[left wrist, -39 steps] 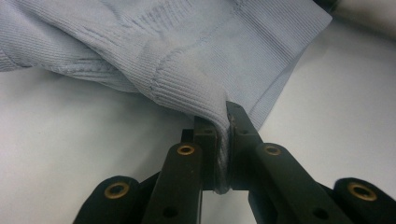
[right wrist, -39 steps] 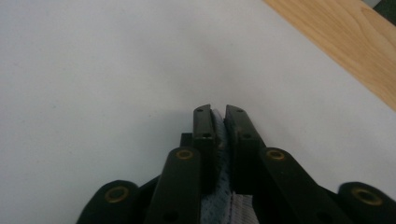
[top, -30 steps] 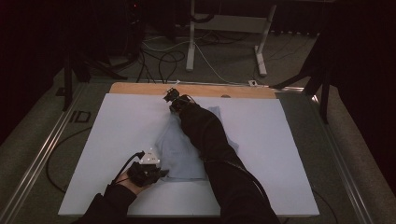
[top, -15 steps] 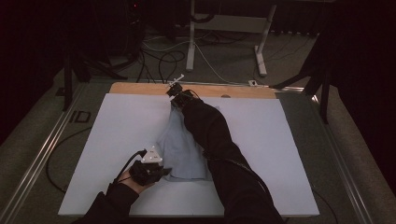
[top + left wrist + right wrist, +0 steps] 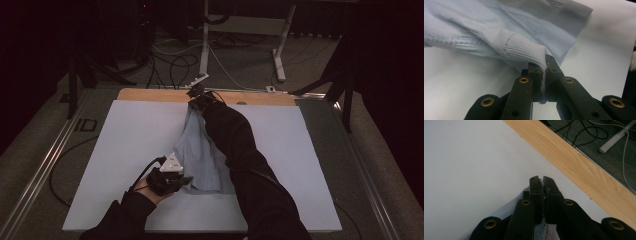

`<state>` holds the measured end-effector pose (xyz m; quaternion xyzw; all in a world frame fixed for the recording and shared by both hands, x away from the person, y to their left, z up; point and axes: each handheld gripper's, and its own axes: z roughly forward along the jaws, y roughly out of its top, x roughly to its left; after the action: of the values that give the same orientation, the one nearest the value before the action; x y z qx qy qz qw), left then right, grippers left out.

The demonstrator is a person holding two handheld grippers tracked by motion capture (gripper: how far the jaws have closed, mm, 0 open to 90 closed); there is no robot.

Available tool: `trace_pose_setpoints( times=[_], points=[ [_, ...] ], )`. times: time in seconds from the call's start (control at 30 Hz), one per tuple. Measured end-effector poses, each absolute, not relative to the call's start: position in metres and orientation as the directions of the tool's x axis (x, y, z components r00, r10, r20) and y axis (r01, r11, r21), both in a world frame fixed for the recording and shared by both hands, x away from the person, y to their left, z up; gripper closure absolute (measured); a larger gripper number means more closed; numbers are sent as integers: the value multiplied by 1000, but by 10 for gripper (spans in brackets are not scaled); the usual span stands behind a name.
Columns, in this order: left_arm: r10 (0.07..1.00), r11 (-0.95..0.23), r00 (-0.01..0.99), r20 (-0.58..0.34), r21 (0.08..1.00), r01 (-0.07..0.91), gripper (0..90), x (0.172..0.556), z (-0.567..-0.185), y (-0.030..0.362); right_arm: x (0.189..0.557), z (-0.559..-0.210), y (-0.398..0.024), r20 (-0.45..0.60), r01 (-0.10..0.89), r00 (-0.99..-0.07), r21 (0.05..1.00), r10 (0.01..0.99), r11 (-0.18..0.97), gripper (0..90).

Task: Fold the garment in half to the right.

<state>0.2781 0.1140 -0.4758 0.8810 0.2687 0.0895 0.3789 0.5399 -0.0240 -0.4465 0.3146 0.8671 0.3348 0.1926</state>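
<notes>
High view: left claw and right claw each clamp the unlabelled pale-blue garment

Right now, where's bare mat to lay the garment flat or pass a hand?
Free: the white mat left of the light blue garment, and the mat's right half out to its edge. The wooden strip at the far edge is bare too. Crowded: the middle, where the left claw and right claw pinch the garment.

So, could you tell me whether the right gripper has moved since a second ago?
Yes: the right gripper has moved up the high view, over the table's wooden strip.
</notes>
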Motion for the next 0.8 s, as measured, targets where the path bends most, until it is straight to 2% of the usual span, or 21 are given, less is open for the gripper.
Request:
trace_pose_setpoints(
  times=[0.8],
  points=[
    [442,-626,897,-16,711,321,869,284,-463,57,537,-437,-79,-80,413,-725,744,684,525,873]
  ],
)
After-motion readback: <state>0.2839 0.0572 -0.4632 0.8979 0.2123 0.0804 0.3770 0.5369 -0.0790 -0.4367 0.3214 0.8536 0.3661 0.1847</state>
